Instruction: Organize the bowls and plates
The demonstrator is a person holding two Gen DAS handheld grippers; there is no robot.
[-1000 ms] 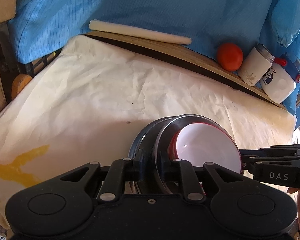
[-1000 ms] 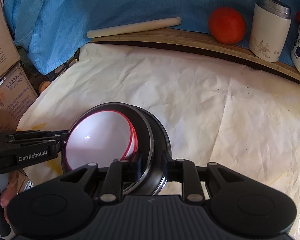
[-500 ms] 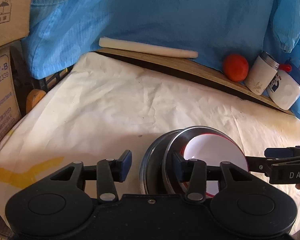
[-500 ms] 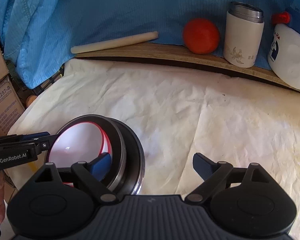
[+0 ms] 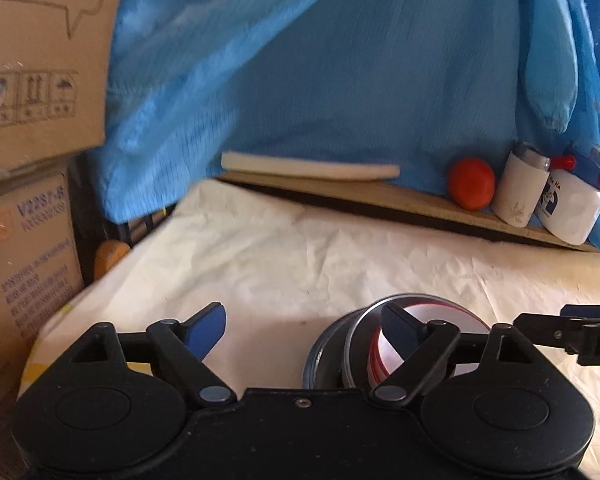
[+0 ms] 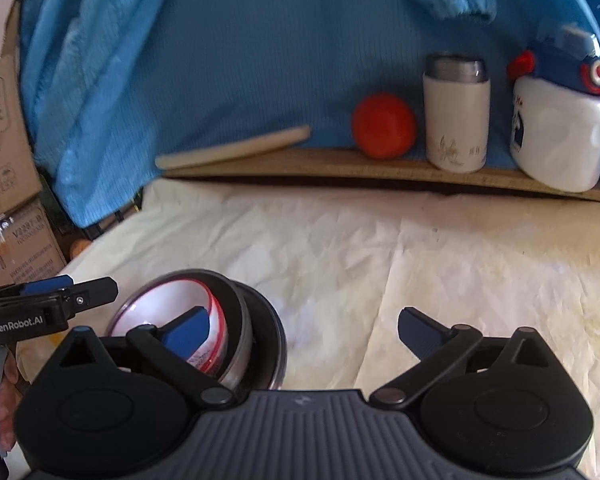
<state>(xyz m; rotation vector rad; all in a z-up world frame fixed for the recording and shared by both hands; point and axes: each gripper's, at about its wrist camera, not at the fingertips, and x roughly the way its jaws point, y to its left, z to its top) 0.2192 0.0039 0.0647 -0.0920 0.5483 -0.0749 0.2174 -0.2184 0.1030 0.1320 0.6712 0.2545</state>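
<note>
left gripper (image 5: 302, 332) and right gripper (image 6: 304, 332): jaws of both are opening wide, nothing pressed between the pads. nested stack of round steel bowls with a red-rimmed white bowl inside (image 6: 204, 320) is sitting near the front edge of the cream-paper-covered table (image 6: 420, 248), between the two grippers, released.

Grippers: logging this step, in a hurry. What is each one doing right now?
Left gripper: jaws opening, holding nothing; the stacked bowls sit free beside it.
Right gripper: jaws opening wide, holding nothing.
</note>
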